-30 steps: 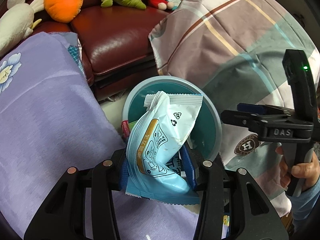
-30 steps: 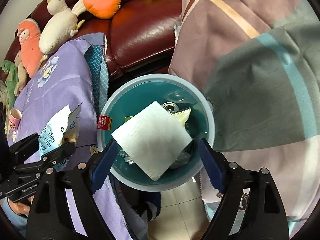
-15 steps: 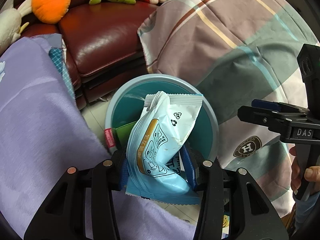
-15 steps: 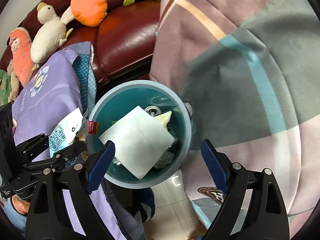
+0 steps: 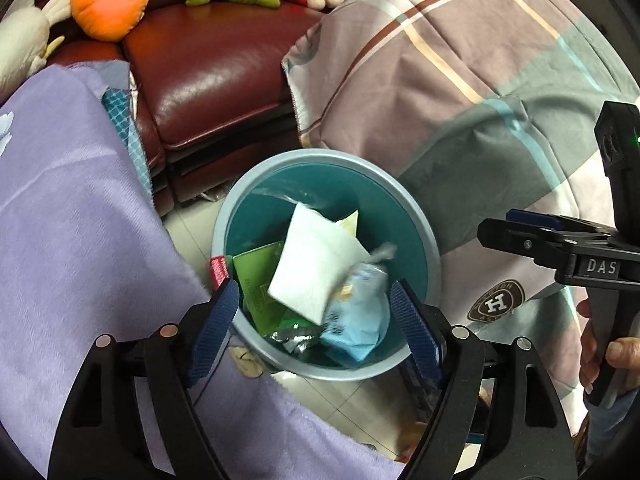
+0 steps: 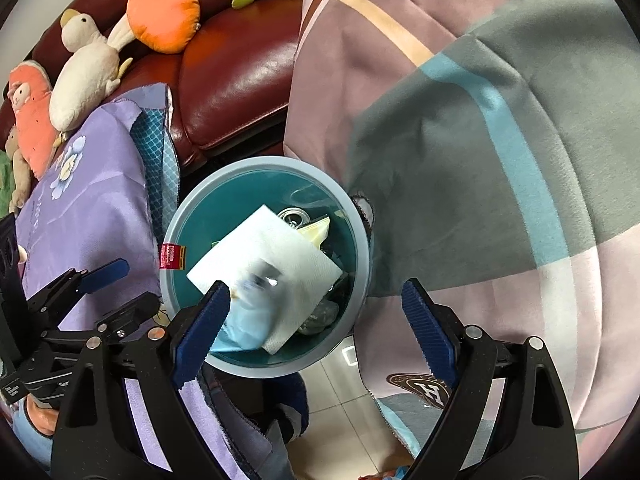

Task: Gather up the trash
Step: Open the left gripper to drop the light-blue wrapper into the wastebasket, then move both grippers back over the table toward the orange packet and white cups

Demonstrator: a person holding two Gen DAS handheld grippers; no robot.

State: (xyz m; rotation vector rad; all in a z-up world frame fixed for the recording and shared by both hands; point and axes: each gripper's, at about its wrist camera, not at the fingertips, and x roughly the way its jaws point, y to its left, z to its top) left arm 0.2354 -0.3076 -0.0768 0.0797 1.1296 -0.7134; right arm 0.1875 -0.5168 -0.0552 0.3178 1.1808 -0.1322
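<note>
A round teal trash bin (image 5: 424,236) stands on the floor between two draped seats; it also shows in the right wrist view (image 6: 176,224). Inside lie a white napkin (image 5: 316,264), a green packet (image 5: 256,276), a can (image 6: 294,216) and a light blue wrapper (image 5: 356,316), blurred in the right wrist view (image 6: 244,324). My left gripper (image 5: 316,320) is open and empty just above the bin's near rim. My right gripper (image 6: 316,320) is open and empty above the bin, and shows at the right of the left wrist view (image 5: 532,232).
A dark red leather sofa (image 5: 216,68) with plush toys (image 6: 164,8) is behind the bin. A purple cloth (image 5: 72,208) covers the seat on the left, a plaid cloth (image 5: 460,92) the one on the right. Tiled floor (image 6: 344,396) lies below.
My left gripper has opened and the blue wrapper has dropped into the bin onto the other trash. Both grippers have shifted slightly over the bin.
</note>
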